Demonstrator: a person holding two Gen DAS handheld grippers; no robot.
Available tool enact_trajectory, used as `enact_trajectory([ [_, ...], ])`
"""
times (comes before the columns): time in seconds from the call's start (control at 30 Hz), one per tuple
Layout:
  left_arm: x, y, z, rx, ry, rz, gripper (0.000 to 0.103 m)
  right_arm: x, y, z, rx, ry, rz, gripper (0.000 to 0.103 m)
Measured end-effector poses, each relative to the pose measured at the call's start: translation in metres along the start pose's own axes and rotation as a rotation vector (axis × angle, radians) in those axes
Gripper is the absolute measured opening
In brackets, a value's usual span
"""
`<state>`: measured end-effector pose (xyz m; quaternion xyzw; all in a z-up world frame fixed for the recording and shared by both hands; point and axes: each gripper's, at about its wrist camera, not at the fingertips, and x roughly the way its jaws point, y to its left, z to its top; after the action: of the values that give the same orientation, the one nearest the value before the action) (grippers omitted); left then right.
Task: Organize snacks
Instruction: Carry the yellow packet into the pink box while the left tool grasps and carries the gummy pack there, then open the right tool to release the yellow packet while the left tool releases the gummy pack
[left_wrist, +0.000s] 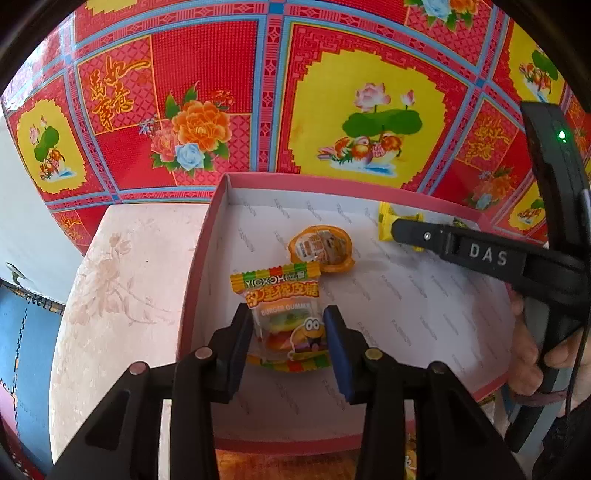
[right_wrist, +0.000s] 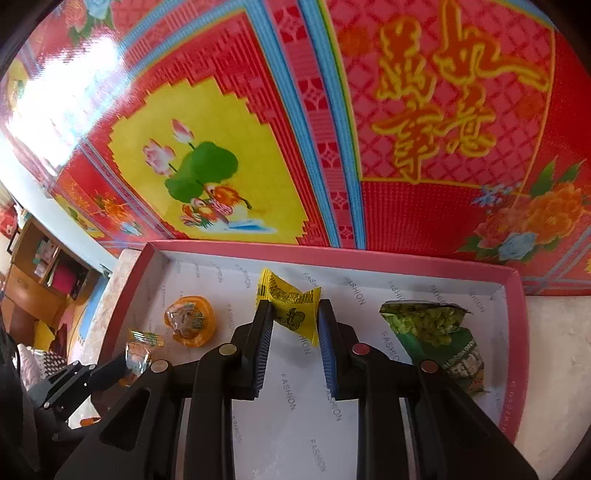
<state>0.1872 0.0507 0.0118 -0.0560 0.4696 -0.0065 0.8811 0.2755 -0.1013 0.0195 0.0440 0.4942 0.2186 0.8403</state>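
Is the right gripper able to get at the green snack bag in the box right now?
Probably not yet: the right gripper is shut on the yellow packet. The green bag lies uncovered beside it.

Gummy packet (left_wrist: 286, 317): "YOKOH", "BURGER GUMMY". Right gripper (left_wrist: 397, 225): "DAS" on its arm. Box (right_wrist: 515, 332) lining: "FASHION", repeated. Red wall covering (right_wrist: 443, 92): gold Chinese characters.

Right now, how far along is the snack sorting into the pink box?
Done: an orange jelly cup and a green snack bag already lie in the pink box. In hand: the left gripper grips a burger gummy pack and the right gripper a yellow candy packet, both over the box floor. Left: releasing both.
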Motion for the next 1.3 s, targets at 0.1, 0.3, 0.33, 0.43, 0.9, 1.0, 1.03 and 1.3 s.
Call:
enact_trajectory([
  [0.1,0.002,0.002,-0.001,0.001,0.002,0.002,0.043,0.004,0.000,0.002,0.018,-0.001,0.012,0.026],
  [0.3,0.008,0.001,0.002,0.007,0.013,0.012,0.050,0.002,0.003,0.000,-0.001,-0.002,0.020,0.038],
  [0.33,0.009,0.001,0.003,0.008,0.013,0.011,0.051,0.000,0.002,0.000,-0.001,-0.003,0.022,0.041],
  [0.43,0.003,-0.001,0.005,0.013,0.009,0.013,0.051,-0.007,0.002,-0.001,0.006,-0.010,0.025,0.045],
  [0.9,-0.031,-0.018,0.004,0.033,-0.023,0.006,0.053,-0.056,0.003,-0.013,-0.013,-0.055,0.045,0.047],
  [1.0,-0.036,-0.020,0.006,0.030,-0.029,0.003,0.053,-0.068,0.000,-0.018,-0.008,-0.066,0.048,0.047],
  [1.03,-0.038,-0.021,0.006,0.029,-0.031,0.002,0.053,-0.072,0.000,-0.019,-0.009,-0.068,0.048,0.047],
  [1.3,-0.062,-0.021,-0.004,0.029,-0.040,0.006,0.053,-0.097,-0.001,-0.042,-0.025,-0.079,0.033,0.047],
])
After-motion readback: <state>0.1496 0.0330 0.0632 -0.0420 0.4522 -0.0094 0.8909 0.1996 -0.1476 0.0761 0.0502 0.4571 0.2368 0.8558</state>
